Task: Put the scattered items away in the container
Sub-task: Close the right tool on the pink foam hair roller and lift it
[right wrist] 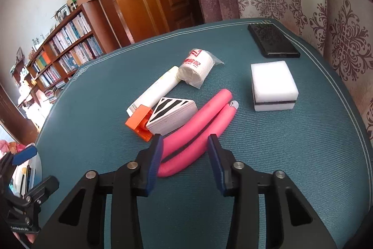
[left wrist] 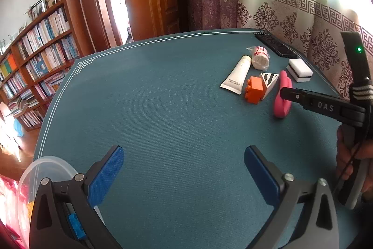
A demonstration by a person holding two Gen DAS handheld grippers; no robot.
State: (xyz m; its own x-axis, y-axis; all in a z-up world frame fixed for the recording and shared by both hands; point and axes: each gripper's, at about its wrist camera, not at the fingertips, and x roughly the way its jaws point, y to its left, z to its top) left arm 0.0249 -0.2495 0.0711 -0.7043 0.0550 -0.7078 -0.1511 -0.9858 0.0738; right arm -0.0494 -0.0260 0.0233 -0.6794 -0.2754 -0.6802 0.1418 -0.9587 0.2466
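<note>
- Right gripper of mine hangs low over the teal table, blue pads spread, straddling the near end of the pink foam roller without visibly pinching it.
- That roller is folded double; its long axis runs from between my fingers away and rightward, the two free ends pointing toward the white sponge.
- Just left of it lie the striped wedge and the orange block, touching.
- Farther off, the white tube and the wrapped roll.
- My left gripper is wide open, holding nothing, with the clear container at its left.
</note>
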